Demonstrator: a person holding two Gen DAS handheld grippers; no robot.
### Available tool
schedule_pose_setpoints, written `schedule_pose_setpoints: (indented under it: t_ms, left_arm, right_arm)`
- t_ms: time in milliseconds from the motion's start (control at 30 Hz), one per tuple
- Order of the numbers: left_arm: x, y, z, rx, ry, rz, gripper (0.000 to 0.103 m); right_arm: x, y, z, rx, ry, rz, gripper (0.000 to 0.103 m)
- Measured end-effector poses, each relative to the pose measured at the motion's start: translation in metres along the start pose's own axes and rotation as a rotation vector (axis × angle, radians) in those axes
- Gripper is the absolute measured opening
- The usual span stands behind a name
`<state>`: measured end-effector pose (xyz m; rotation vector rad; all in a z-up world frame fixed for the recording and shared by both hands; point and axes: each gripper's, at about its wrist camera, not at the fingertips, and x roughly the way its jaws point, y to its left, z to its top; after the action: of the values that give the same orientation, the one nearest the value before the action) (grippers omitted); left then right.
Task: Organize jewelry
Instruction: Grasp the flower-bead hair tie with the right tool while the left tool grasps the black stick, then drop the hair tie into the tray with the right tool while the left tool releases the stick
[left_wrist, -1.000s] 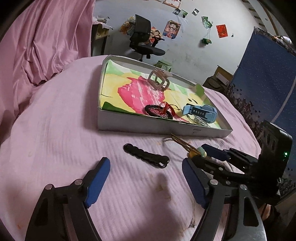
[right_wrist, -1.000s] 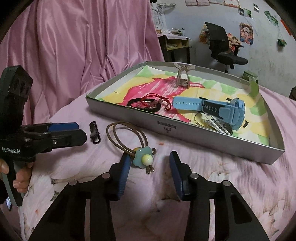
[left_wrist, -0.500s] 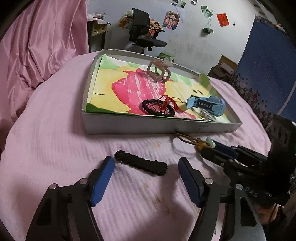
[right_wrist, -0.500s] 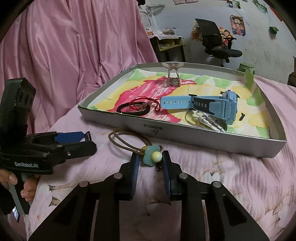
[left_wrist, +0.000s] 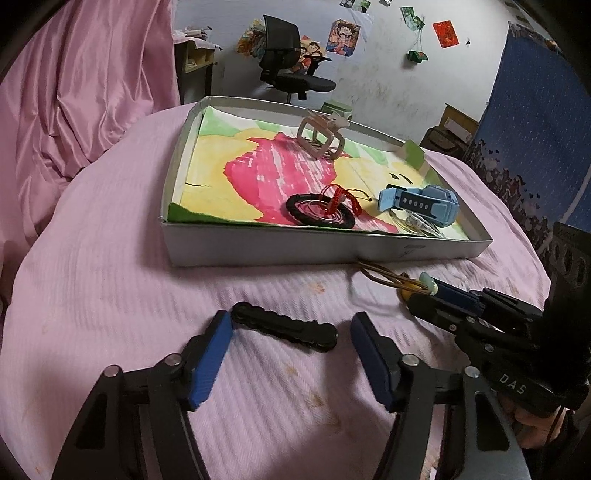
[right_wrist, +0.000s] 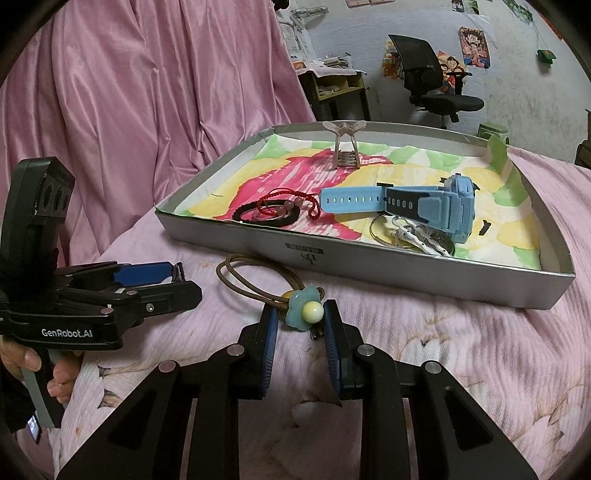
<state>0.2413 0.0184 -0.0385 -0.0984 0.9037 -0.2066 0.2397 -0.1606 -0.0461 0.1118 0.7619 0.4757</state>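
Closing around the flower hair tie (right_wrist: 306, 312) on the pink bed cover (right_wrist: 443, 332), the right tool (right_wrist: 300, 325) is not quite pinching it. The left tool (left_wrist: 290, 332), reading "GenRobot.AI", is straddling a black hair clip (left_wrist: 284, 326), spread, near the tray (left_wrist: 295, 251).

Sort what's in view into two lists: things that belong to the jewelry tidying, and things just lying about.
Part of the job:
- tray
- flower hair tie, between the right gripper pads
- black hair clip, on the bed in front of the open left gripper
- blue watch, black band, red cord bracelet, claw clip, all in the tray

Lying about:
- office chair
- posters
- pink curtain
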Motion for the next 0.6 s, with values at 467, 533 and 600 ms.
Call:
schedule_pose_setpoints:
  t_ms: [467,533,600]
  left_arm:
    - [-0.008,0.009,-0.007,-0.055,-0.057,-0.024,0.036]
    - [-0.009,0.009,-0.008,-0.062,-0.066,-0.019,0.031]
    - [-0.01,0.012,-0.01,-0.078,-0.072,-0.019,0.027]
  right_arm:
    - [0.0,-0.001,0.0,0.0,-0.005,0.002,0.022]
    - [0.0,-0.001,0.0,-0.001,-0.005,0.001,0.022]
    - [0.0,0.0,-0.001,-0.001,-0.005,0.001,0.022]
